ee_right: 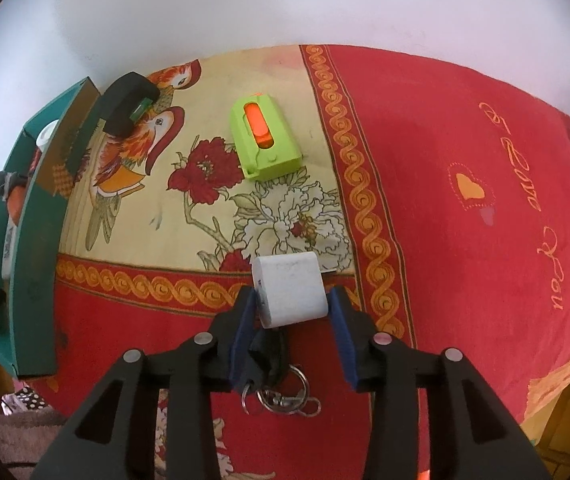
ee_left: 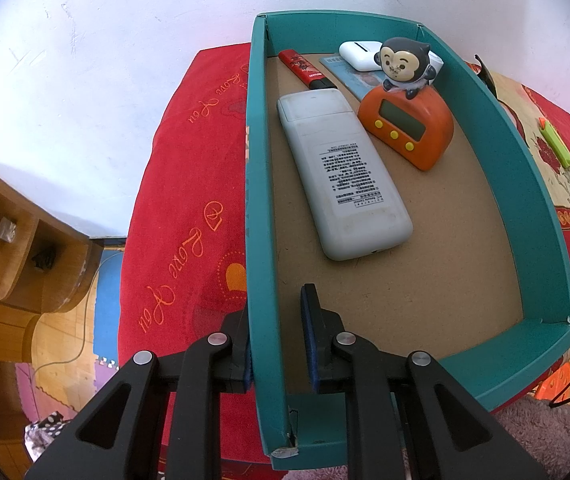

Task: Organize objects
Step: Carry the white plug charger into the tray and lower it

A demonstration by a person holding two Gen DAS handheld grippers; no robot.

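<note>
So the left gripper (ee_left: 281,344) is clamped tight on the near left wall of the teal box (ee_left: 259,216), one pad outside, one inside. The box sits on the red bedspread (ee_left: 181,184) and holds a white remote (ee_left: 343,178) down the middle, an orange timer (ee_left: 407,128) with a monkey figure (ee_left: 403,65) on top toward the far right corner, a red stick (ee_left: 305,69) and a white case (ee_left: 359,55) at the far wall.

The right gripper (ee_right: 294,312) has a white block (ee_right: 291,289) between its blue pads; both pads look to touch its sides, so it seems gripped. Black tag and key rings (ee_right: 285,396) hang under it. A green cutter (ee_right: 263,138) lies further off on the floral panel, well apart.
</note>
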